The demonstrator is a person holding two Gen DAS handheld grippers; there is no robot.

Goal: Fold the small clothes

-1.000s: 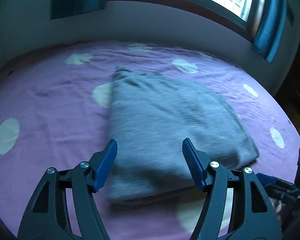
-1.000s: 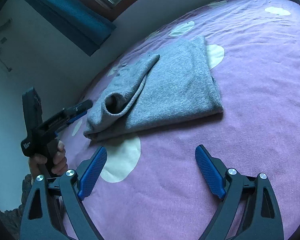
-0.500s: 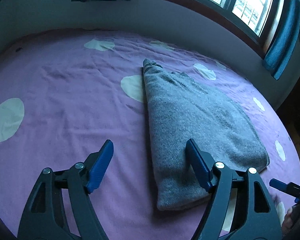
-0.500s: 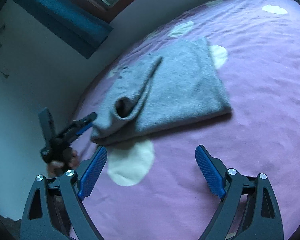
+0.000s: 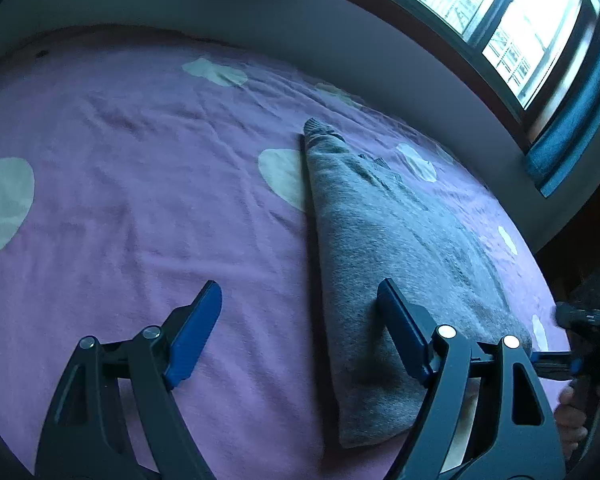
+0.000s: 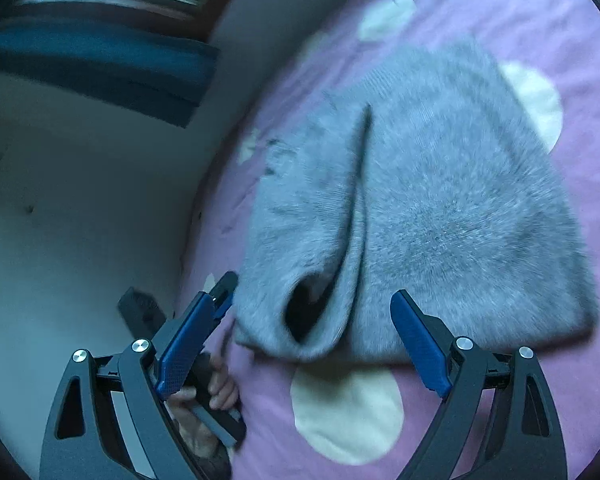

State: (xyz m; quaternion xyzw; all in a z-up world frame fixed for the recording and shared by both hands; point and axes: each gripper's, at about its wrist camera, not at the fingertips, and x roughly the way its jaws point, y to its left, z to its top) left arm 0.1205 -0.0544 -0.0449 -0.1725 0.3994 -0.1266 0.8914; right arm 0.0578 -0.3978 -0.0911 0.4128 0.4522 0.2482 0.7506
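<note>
The left tongs [image 5: 300,328] stand wide apart, their jaws having just been opening, and they grip nothing; the near left edge of the folded grey sweater [image 5: 388,264] lies between the blue pads, the right pad [image 5: 400,328] over the knit and the left one over bare purple bedspread [image 5: 140,200], though whether either pad touches the fabric cannot be told. The right tongs [image 6: 300,344] are also spread wide and empty, hovering at the near end of the sweater [image 6: 440,208], where a rolled sleeve opening [image 6: 304,312] gapes between the pads; this view is blurred. The sweater lies folded on the bed, partly covering pale dots in the bedspread, with another pale dot [image 6: 348,412] just in front of its near edge. Beyond the sweater a grey wall [image 5: 260,28] rises to a bright window [image 5: 500,20] with a blue curtain [image 5: 572,136]. A hand [image 6: 212,392] holding the left tongs shows to the sweater's left, partly hidden behind the right tongs' left finger
</note>
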